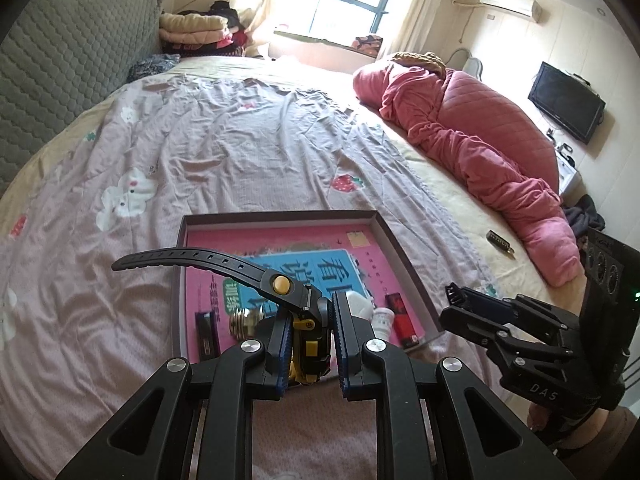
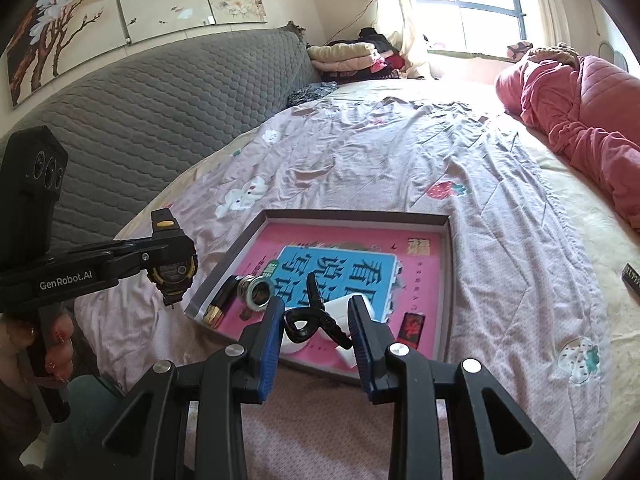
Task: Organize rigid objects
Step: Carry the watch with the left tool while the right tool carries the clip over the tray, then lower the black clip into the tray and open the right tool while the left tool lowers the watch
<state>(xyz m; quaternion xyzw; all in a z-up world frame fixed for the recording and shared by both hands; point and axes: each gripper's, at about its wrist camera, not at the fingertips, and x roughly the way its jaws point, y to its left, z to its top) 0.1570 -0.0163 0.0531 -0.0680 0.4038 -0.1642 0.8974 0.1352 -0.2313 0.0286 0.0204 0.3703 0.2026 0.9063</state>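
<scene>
My left gripper is shut on a black and yellow wristwatch, held above the near edge of a shallow box; its strap sticks out to the left. It also shows in the right wrist view, left of the box. The box holds a pink book, a metal ring, a dark bar, a red packet, white items and a black clip. My right gripper is open over the clip, not touching it.
The box lies on a bed with a pale pink sheet. A pink quilt is heaped on the right. A small dark bar lies on the cream blanket right of the box. A grey padded headboard is on the left.
</scene>
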